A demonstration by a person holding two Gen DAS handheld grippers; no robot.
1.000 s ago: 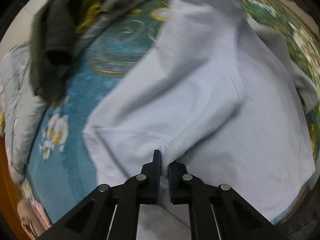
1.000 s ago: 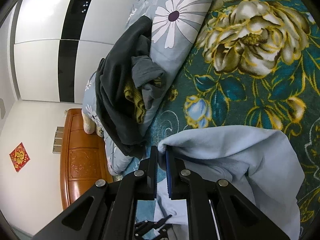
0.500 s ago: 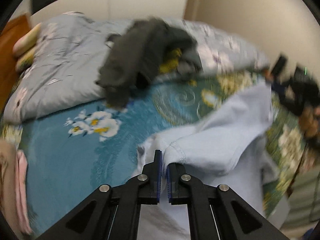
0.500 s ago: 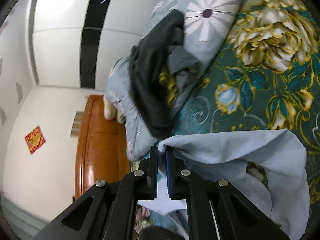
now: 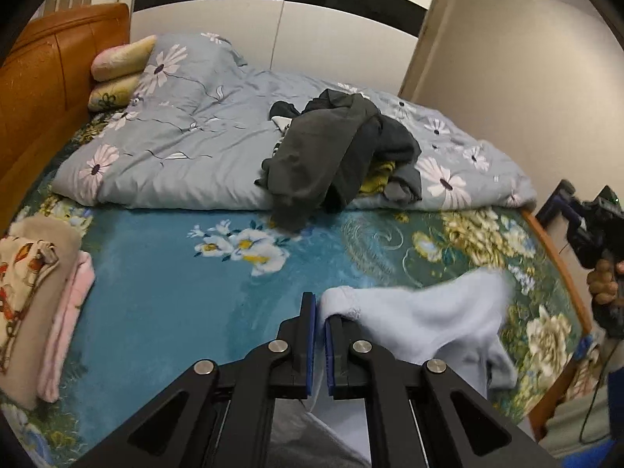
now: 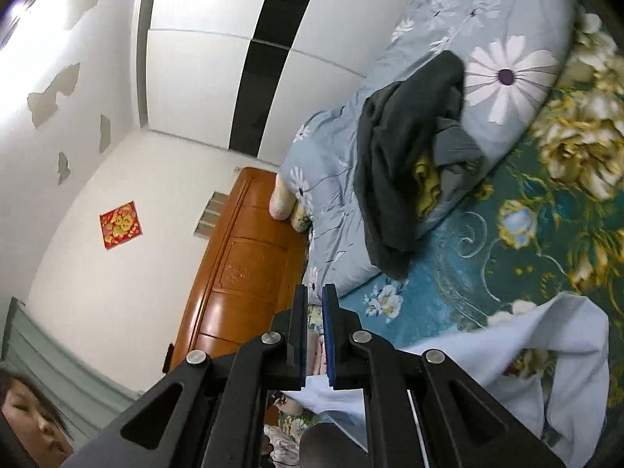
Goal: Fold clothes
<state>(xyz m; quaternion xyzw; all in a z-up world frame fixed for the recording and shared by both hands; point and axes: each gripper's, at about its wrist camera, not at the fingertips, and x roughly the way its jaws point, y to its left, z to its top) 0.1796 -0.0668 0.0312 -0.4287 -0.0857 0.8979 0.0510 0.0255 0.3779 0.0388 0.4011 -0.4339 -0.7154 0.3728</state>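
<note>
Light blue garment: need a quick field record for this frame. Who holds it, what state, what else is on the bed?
garment: light blue garment, bunched, unfolded, partly lying on the teal blanket
left gripper: jaws almost closed, hem caught at the tips
right gripper: narrow gap, cloth only near the finger bases, grip unclear
waiting: dark clothes pile on the grey duvet
folded: folded stack at the bed's left edge

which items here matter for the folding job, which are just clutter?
Job:
light blue garment
left gripper
right gripper
dark unfolded clothes pile
folded stack

Lying about:
floral quilt
pillows
headboard
red wall decoration
</note>
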